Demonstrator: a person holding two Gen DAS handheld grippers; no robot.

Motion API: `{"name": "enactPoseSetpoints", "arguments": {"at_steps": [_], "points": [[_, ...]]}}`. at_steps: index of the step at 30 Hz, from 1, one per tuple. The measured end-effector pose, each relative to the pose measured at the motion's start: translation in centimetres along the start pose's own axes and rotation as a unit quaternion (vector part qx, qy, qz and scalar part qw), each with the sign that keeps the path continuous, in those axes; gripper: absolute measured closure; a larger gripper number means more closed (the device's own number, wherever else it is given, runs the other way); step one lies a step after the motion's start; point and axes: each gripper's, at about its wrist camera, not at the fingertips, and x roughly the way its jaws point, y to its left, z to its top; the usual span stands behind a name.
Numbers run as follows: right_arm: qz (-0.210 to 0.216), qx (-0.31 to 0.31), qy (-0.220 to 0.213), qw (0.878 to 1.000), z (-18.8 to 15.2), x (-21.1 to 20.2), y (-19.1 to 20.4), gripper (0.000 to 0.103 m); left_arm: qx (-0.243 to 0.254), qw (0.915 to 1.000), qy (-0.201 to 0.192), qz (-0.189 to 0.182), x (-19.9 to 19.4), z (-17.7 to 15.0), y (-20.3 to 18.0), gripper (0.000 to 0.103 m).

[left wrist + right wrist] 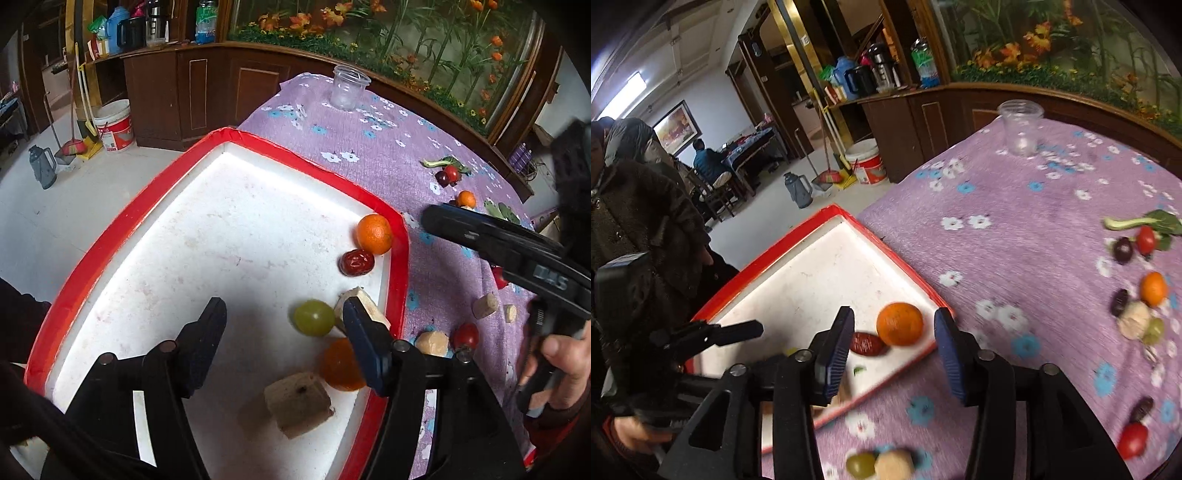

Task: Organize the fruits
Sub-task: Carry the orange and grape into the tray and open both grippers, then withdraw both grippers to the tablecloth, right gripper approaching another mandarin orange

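Note:
A white tray with a red rim (122, 229) lies on the table's left end; it also shows in the right wrist view (798, 236). In it are an orange (373, 234), a red date (356, 262), a green grape (314, 317), a second orange (338, 365) and tan cubes (299, 406). My left gripper (284, 314) is open and empty above the tray. My right gripper (894, 328) is open and empty over the tray's right corner, with the orange (899, 324) and date (866, 344) seen between its fingers.
A purple flowered cloth (1015, 229) covers the table. Loose on it are cherry tomatoes (1147, 239), dark dates (1123, 250), a small orange (1153, 288), a grape (862, 463), tan pieces (485, 304) and greens (1145, 221). A clear plastic cup (349, 86) stands at the far edge.

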Motion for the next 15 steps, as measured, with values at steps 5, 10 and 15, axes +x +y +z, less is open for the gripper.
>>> {"name": "enactPoseSetpoints", "arguments": {"at_steps": [5,10,15], "points": [[-0.01,0.025,-0.013,1.0,-2.2,-3.7,-1.4,0.046,0.003,0.9999,-0.003,-0.014,-0.7,-0.8,-1.0,0.038],[-0.031,0.068,-0.026,0.997,-4.9,-6.8,-3.3,0.04,0.034,0.9991,-0.011,-0.023,-1.8,-1.7,-3.5,0.038],[-0.069,0.094,-0.046,0.992,-8.2,-10.2,-4.7,0.04,0.07,0.9963,-0.02,-0.046,-2.8,-2.6,-6.7,0.038]]}}
